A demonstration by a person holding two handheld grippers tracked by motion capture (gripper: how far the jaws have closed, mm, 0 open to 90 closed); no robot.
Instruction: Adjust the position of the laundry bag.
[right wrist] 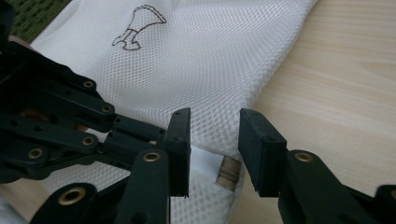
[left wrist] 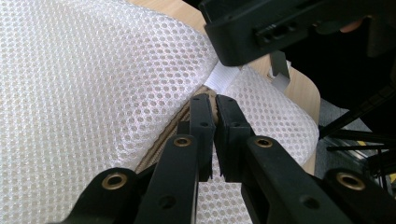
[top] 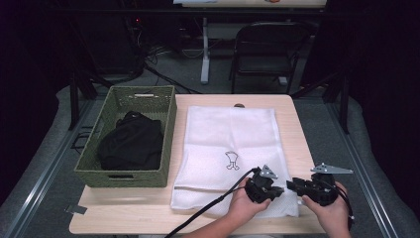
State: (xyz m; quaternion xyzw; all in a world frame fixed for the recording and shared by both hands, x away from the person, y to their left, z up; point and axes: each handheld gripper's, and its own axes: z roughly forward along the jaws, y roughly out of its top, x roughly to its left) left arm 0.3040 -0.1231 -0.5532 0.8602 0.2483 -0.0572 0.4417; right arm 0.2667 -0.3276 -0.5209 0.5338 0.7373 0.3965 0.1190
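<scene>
Pale wooden tabletop (top: 297, 124) is covered by a white mesh laundry bag (top: 230, 144), whose near right corner is pinched between the closed left gripper (left wrist: 214, 103), while its zipper end (right wrist: 228, 172) is straddled by the parted right gripper (right wrist: 214, 122).

Light wooden table (top: 297, 129) on grey floor (top: 198, 74); beyond table: black folding chair (top: 267, 49), white desk leg (top: 204, 49), cables (top: 148, 54); dim surroundings.
</scene>
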